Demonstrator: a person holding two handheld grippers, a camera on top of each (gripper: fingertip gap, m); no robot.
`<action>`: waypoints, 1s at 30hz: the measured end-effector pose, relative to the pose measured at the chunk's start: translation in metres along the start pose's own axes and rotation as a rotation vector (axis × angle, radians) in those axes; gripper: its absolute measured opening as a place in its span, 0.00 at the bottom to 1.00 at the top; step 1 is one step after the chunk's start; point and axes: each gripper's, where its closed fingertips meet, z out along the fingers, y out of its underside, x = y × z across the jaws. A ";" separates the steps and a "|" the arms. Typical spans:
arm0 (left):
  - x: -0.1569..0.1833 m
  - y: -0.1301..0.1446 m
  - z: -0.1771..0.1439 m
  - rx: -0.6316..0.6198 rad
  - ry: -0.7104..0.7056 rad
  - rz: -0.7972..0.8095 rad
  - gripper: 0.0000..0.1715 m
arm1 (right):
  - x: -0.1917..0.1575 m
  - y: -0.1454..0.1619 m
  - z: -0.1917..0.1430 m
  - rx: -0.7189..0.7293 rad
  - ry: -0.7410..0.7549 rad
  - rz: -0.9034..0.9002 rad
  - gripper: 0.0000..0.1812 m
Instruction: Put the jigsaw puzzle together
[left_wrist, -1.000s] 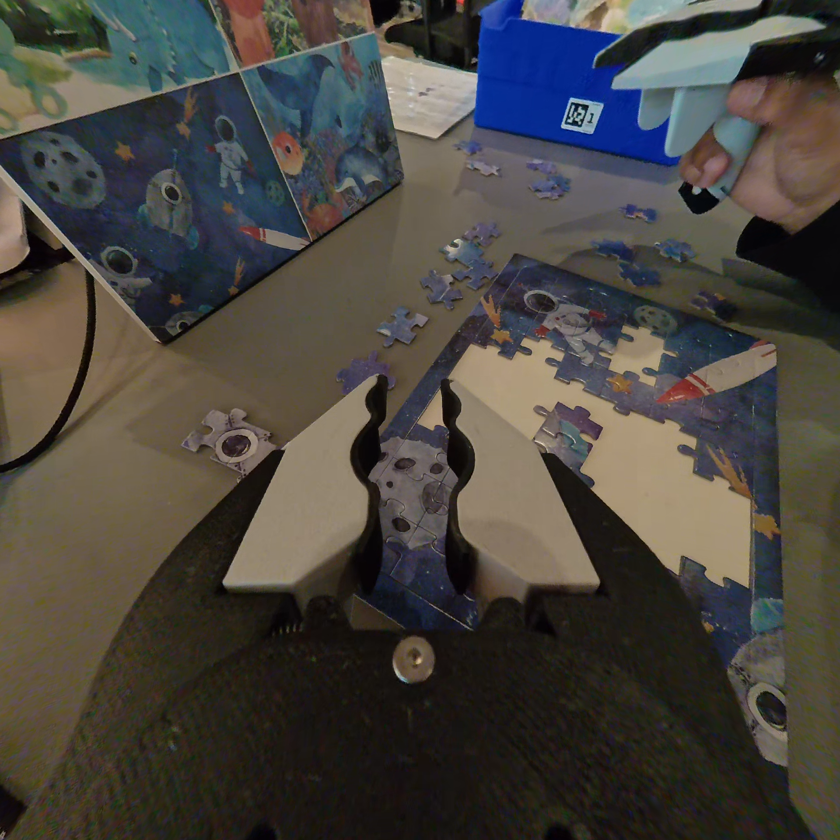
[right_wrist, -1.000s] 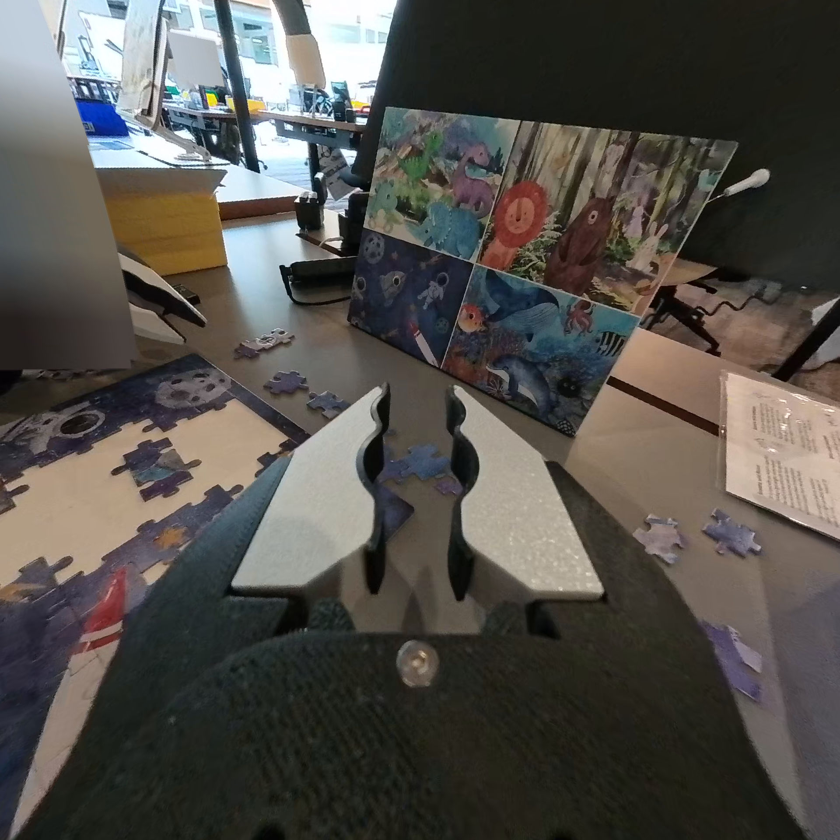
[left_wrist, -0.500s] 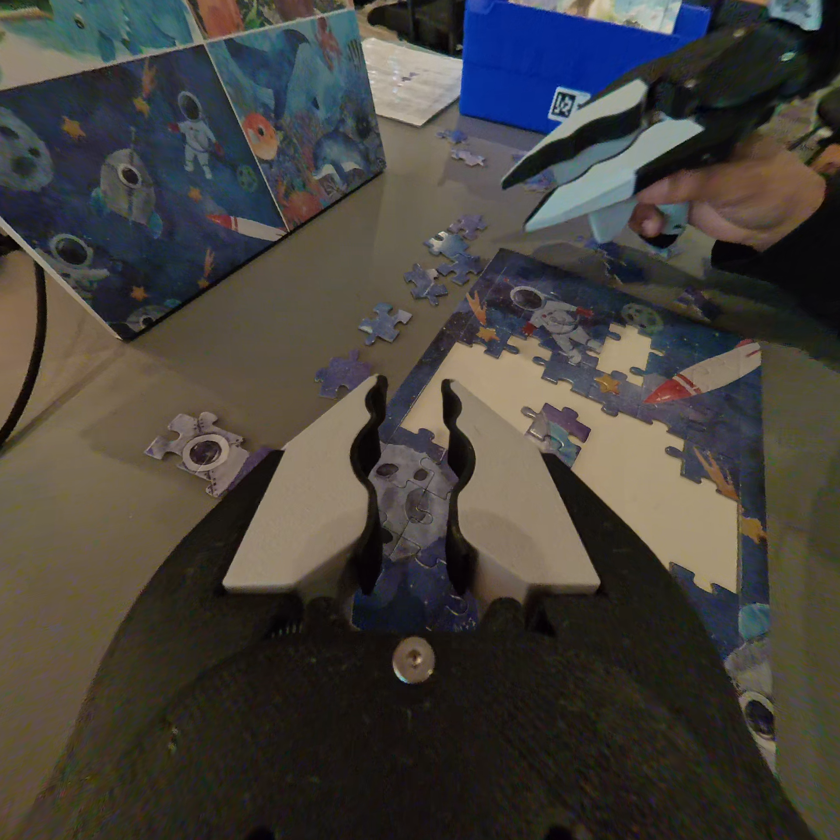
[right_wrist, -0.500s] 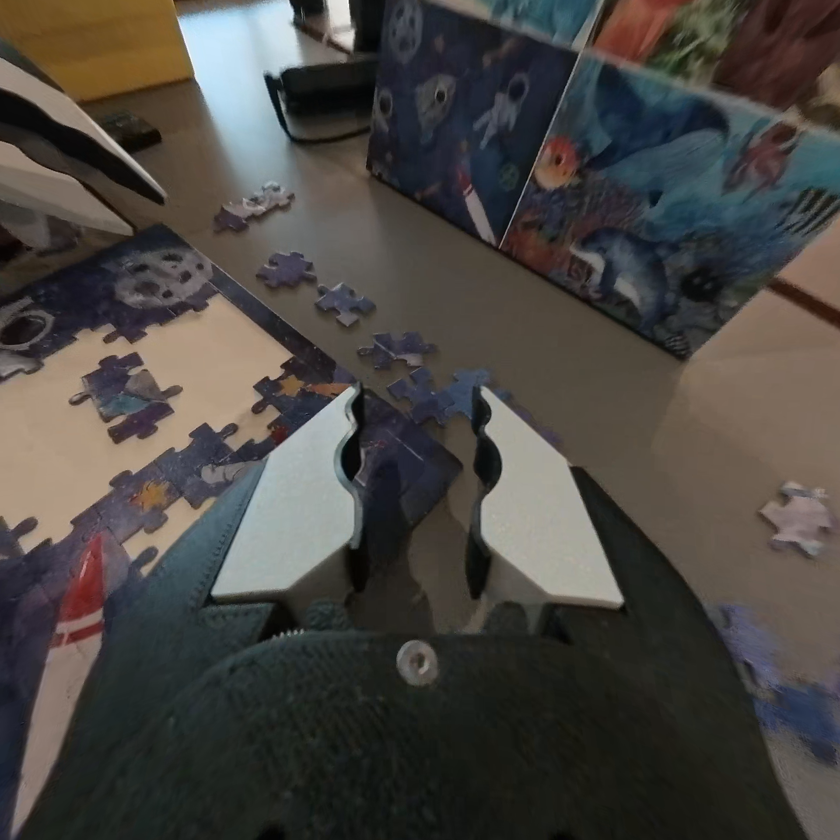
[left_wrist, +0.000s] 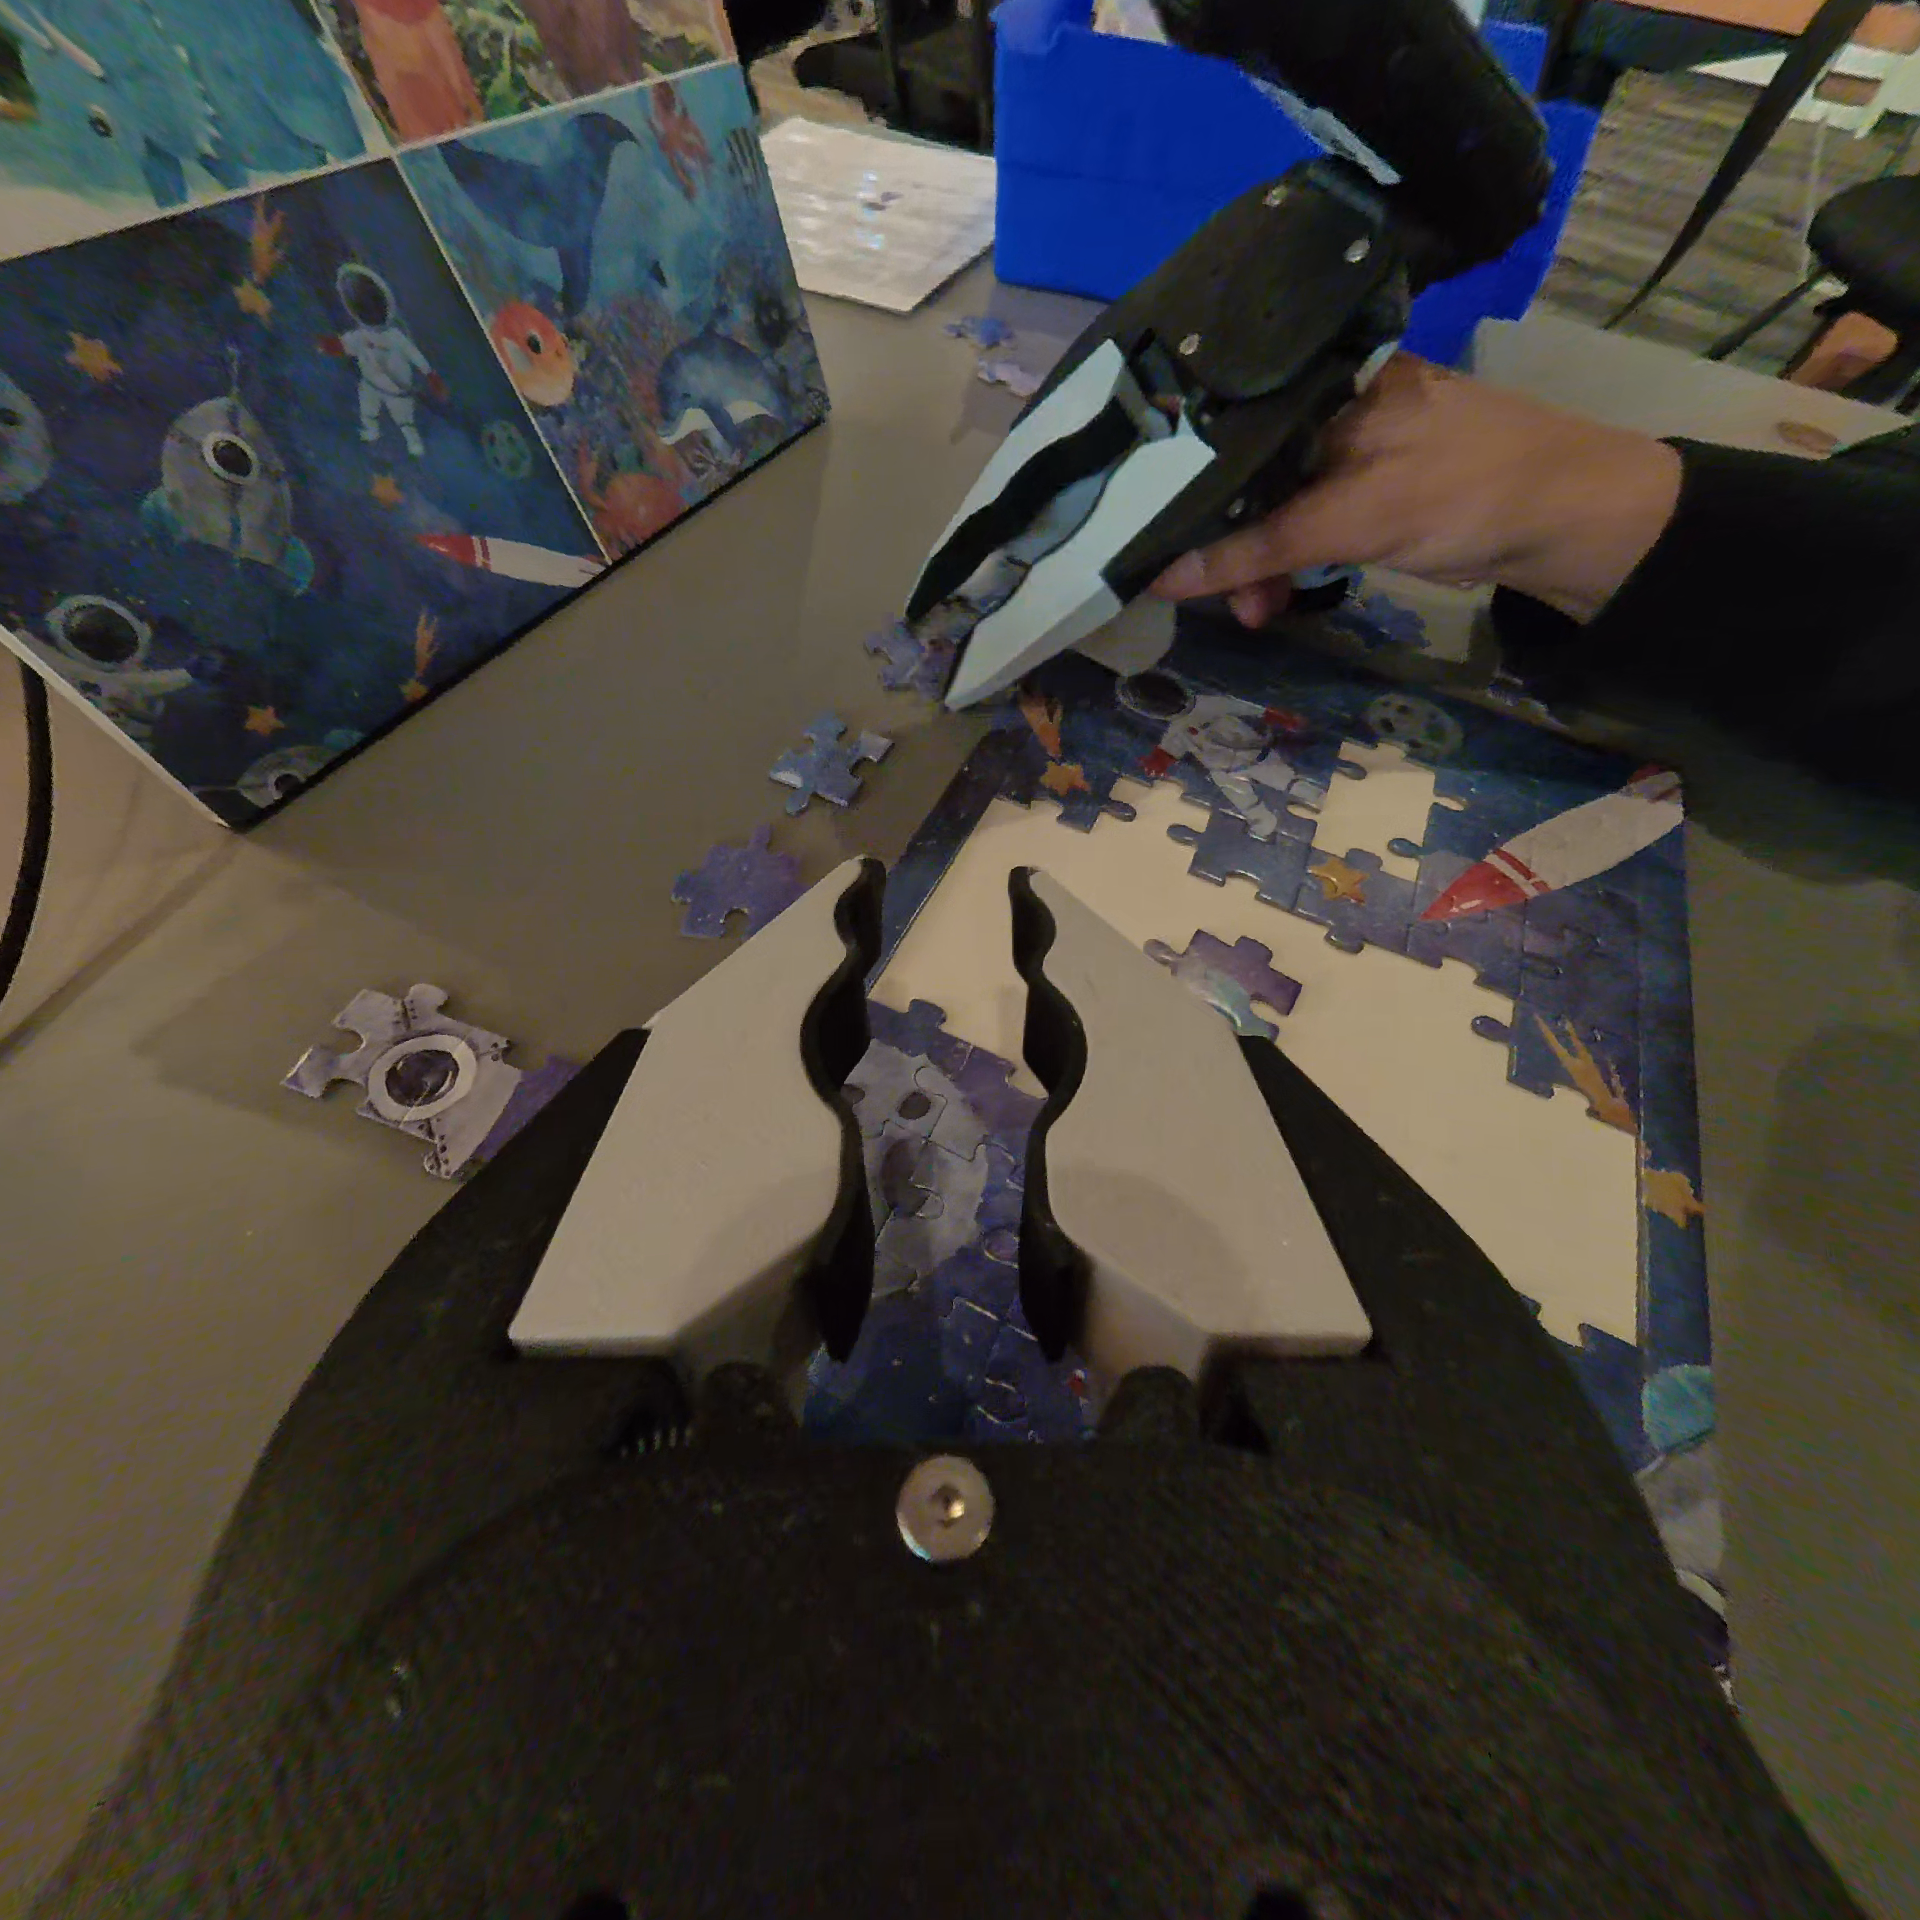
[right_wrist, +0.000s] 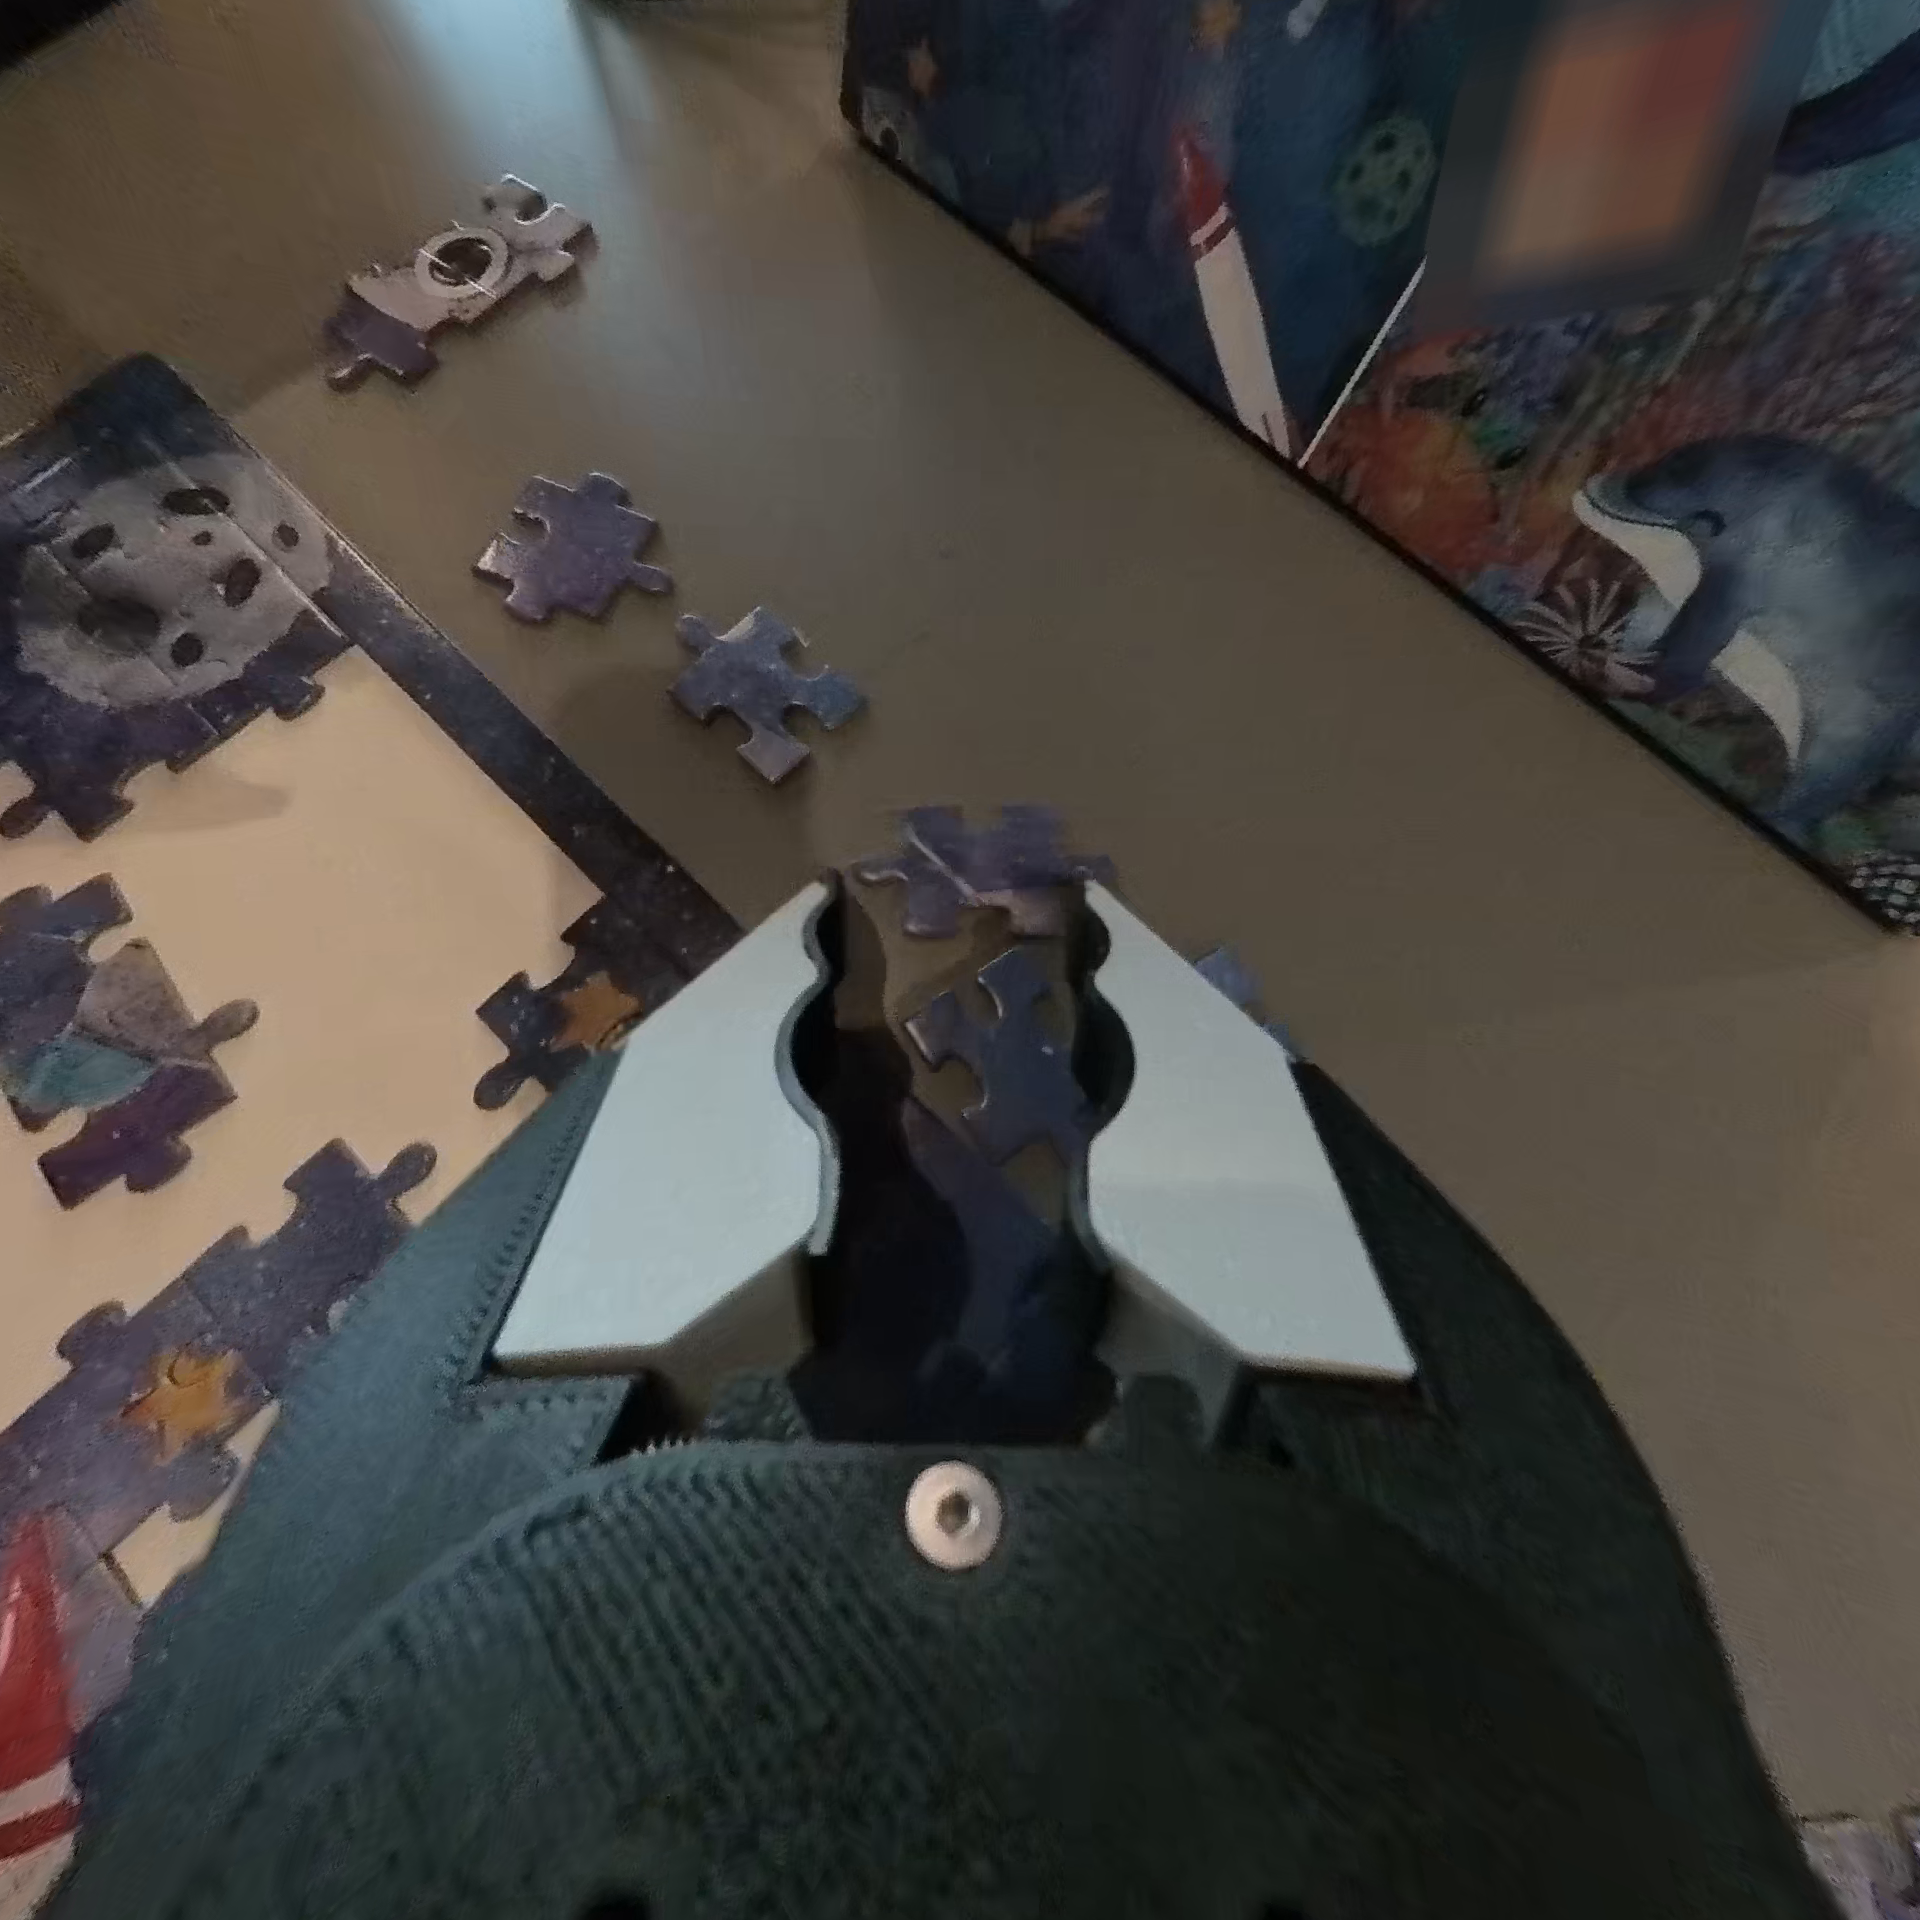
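Where puzzle pieces (right_wrist: 769, 691) lie, grey table (left_wrist: 623, 707) shows.

Right hand-held gripper (right_wrist: 961, 904) down among loose pieces (right_wrist: 997, 1049)

We cannot tell whether the right gripper's fingers (right_wrist: 1174, 1091) touch the loose pieces (right_wrist: 987, 883) between them. A mosaic patch hides part of the picture box (right_wrist: 1558, 364). The puzzle board (left_wrist: 1662, 1195) runs under the left gripper (left_wrist: 940, 883).
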 end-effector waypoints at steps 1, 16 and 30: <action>0.001 -0.001 0.000 0.002 0.000 0.003 0.13 | 0.000 0.000 -0.001 -0.004 -0.004 0.000 0.16; 0.024 -0.016 -0.006 0.094 0.243 -0.243 0.27 | -0.086 -0.058 -0.049 0.356 -0.097 -0.483 0.16; 0.040 -0.021 -0.011 0.136 0.594 -0.575 0.08 | -0.148 -0.061 -0.067 0.439 -0.023 -0.858 0.16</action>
